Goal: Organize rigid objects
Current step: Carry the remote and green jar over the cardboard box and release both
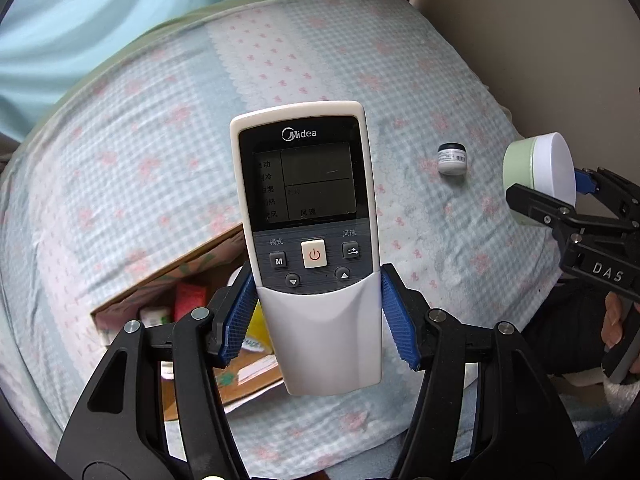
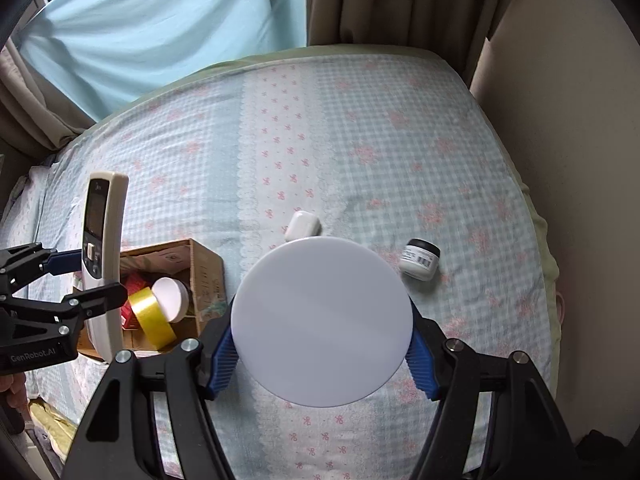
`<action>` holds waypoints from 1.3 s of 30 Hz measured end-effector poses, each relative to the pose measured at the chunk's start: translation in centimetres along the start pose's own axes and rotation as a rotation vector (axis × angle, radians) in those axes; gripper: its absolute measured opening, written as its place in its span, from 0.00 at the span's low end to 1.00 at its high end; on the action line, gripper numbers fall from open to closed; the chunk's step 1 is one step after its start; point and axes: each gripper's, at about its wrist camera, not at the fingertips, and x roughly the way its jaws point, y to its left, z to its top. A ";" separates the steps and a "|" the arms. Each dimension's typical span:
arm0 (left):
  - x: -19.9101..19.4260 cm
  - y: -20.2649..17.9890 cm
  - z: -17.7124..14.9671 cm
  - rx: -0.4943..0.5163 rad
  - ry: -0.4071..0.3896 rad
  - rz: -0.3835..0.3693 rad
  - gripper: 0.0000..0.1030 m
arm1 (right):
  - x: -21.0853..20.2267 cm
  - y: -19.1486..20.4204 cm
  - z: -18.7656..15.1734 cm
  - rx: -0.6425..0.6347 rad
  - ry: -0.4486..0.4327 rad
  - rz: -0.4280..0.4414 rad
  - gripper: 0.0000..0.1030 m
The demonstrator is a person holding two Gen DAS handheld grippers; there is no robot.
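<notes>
My left gripper (image 1: 318, 312) is shut on a white Midea remote control (image 1: 308, 216) and holds it upright above a cardboard box (image 1: 188, 268). The remote also shows in the right wrist view (image 2: 102, 256). My right gripper (image 2: 322, 344) is shut on a round jar with a white lid (image 2: 322, 322); in the left wrist view the jar (image 1: 536, 176) has a green body. A small white jar with a black cap (image 2: 420, 260) and a white earbud case (image 2: 303, 225) lie on the bed.
The box (image 2: 208, 276) holds a yellow tape roll (image 2: 154, 316), a white-lidded jar (image 2: 170, 300) and a red item (image 2: 132, 284). The bed has a blue checked sheet (image 2: 360, 140). A wall stands to the right and curtains at the back.
</notes>
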 end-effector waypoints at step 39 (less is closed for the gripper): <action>9.2 16.7 -12.2 0.163 0.084 0.087 0.55 | 12.2 17.8 -6.8 0.000 0.092 0.197 0.64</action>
